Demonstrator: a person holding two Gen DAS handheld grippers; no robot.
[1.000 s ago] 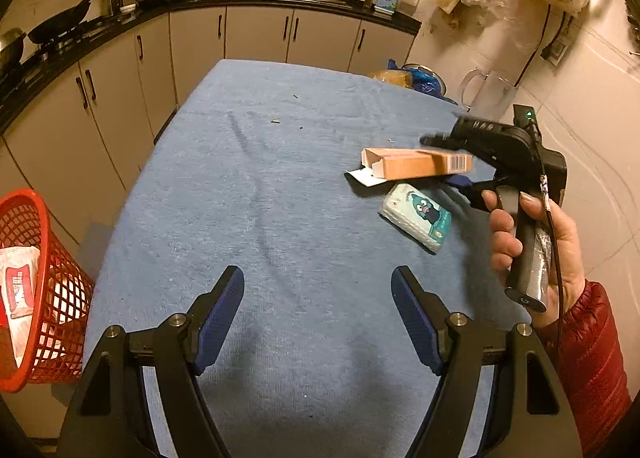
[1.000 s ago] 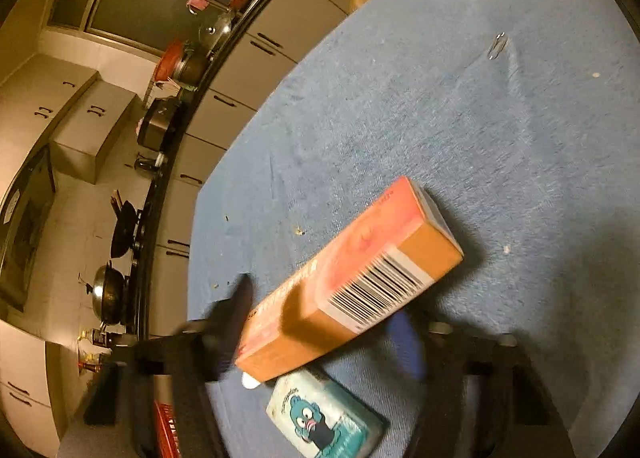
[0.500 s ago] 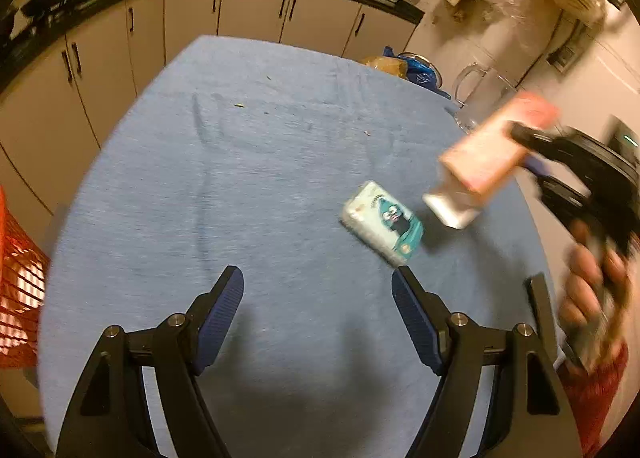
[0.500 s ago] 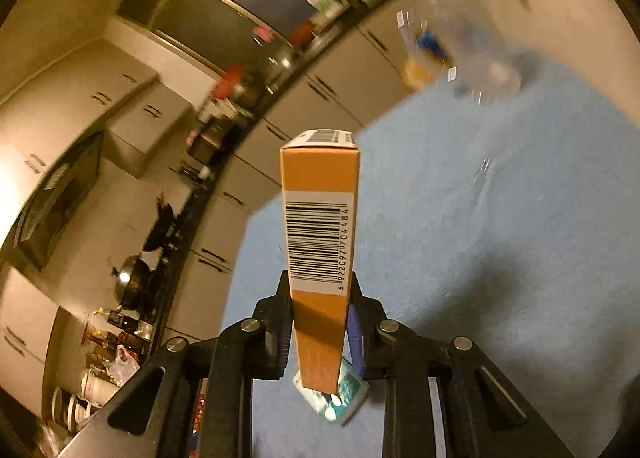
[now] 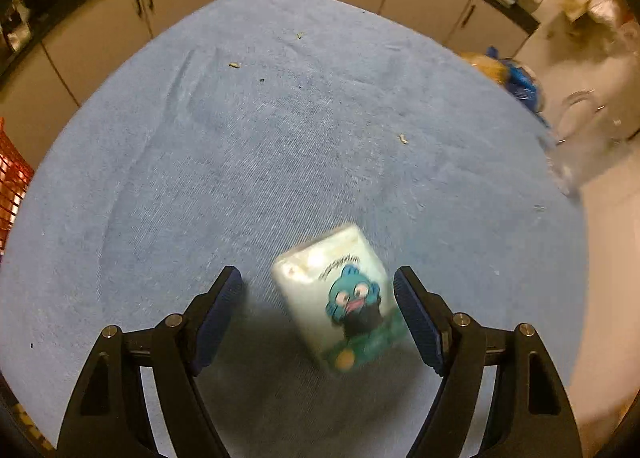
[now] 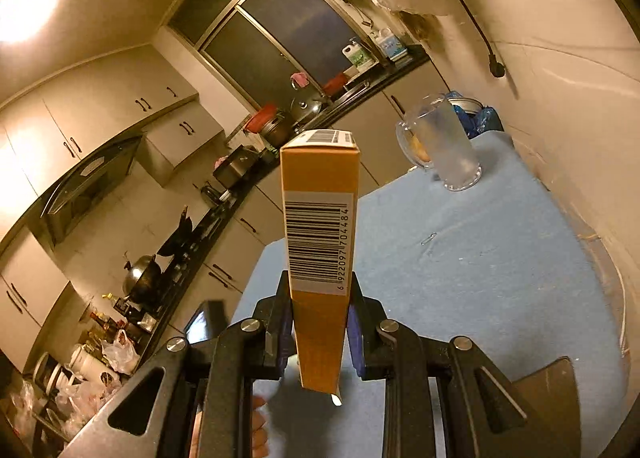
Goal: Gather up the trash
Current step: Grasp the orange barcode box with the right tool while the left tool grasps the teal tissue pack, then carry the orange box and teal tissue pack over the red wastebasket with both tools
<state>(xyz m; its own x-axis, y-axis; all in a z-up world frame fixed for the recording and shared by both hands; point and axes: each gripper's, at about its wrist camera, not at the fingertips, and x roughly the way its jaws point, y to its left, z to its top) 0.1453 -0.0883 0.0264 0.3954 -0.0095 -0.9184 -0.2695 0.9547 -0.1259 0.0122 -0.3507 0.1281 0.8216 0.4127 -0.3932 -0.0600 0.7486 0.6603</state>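
A pale green tissue pack (image 5: 344, 298) with a blue cartoon face lies on the blue tablecloth (image 5: 280, 138). My left gripper (image 5: 318, 318) is open, low over the table, with the pack between its blue pads (image 5: 218, 310), nearer the right one. My right gripper (image 6: 318, 322) is shut on an orange carton (image 6: 320, 234) with a barcode, held upright above the table. The right gripper does not show in the left wrist view.
A red basket (image 5: 12, 178) stands off the table's left edge. A clear glass mug (image 6: 444, 150) stands at the far right of the table, with blue bags (image 5: 520, 82) behind it. A paper clip (image 6: 429, 238) and small crumbs (image 5: 402, 138) lie on the cloth. Kitchen counters line the back.
My left gripper moved forward and right until the tissue pack sits between its fingers. My right gripper lifted the orange carton off the table and turned it upright, out of the left view.
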